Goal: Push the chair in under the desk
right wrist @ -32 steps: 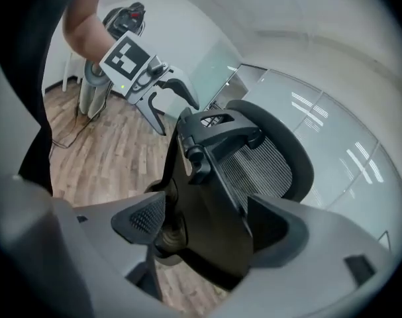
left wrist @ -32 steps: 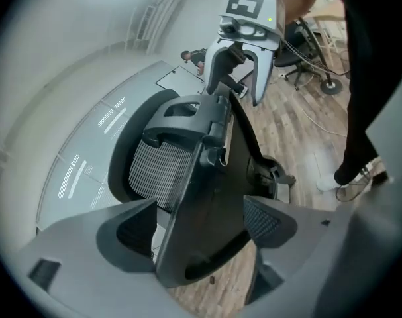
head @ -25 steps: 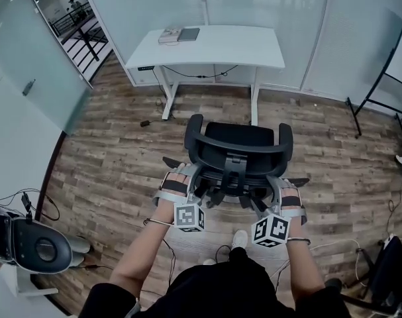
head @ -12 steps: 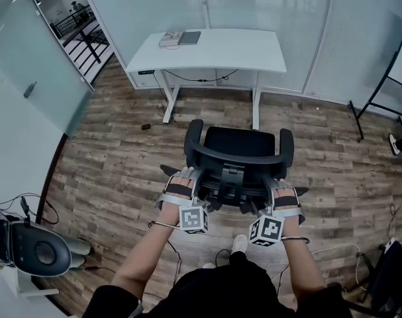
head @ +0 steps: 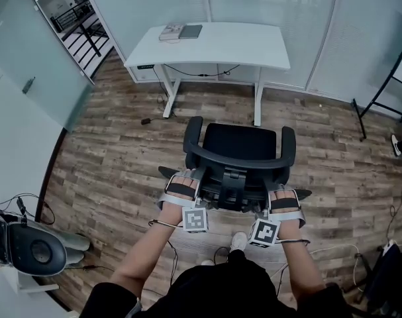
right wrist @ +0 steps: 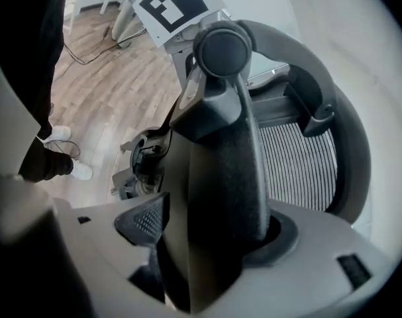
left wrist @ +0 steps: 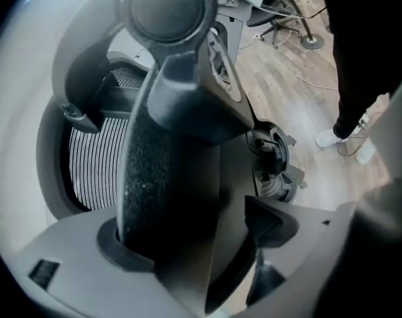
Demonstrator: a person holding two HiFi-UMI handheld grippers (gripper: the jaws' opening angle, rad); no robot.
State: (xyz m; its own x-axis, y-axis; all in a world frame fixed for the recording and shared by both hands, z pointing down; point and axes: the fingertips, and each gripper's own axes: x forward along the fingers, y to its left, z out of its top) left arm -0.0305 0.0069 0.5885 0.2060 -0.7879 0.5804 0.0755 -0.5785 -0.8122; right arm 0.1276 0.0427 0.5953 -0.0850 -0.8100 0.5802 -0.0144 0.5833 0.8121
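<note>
Reaching forward with both arms, left gripper clamped on black mesh-backed office chair back frame, right gripper jaws closing on it.

There is one black chair, with two armrests: a left armrest and a right armrest. There is one white desk, standing on two legs, a left leg and a right leg. Two flat things lie on the desk: one pale stack and one dark slab. On the wooden floor lies one small dark object; the loose cables there are too tangled to count. One grey-and-white machine sits at the lower left, and one black-legged stand at the right. There is one person, with two white shoes.
</note>
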